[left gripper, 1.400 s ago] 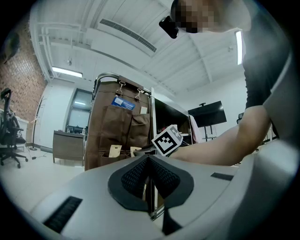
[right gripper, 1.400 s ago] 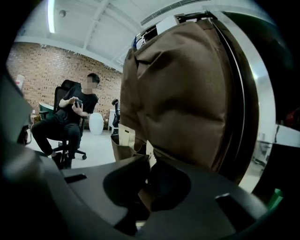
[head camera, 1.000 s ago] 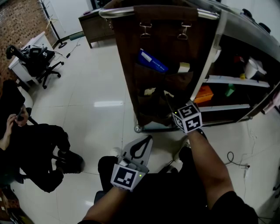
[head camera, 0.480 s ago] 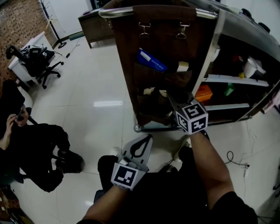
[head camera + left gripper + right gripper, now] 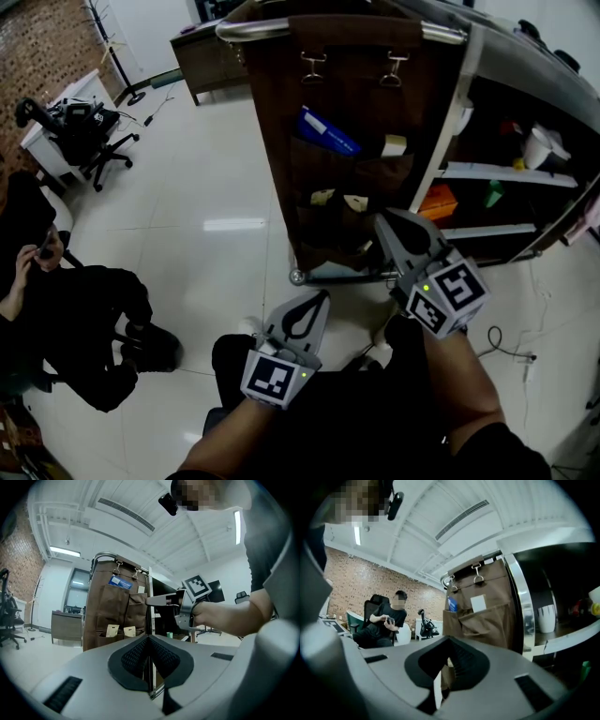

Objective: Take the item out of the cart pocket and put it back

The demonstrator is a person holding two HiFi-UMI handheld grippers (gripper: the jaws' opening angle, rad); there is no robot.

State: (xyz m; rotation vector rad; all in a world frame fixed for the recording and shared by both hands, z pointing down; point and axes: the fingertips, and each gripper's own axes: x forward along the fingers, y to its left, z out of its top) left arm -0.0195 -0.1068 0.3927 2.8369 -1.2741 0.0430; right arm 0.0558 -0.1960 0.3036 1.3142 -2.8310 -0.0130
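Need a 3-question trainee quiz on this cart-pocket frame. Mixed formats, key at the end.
1. True or false: the blue packet sits in an upper pocket of the brown fabric pocket organiser clipped to the cart's metal handle bar.
2. How many small beige pouches stand side by side in the pocket row below that packet? A) one B) two C) four
3. Fill in: the jaws of the left hand-held gripper are ____ (apart / together).

Key: 1 true; 2 B; 3 together, with nothing between them.
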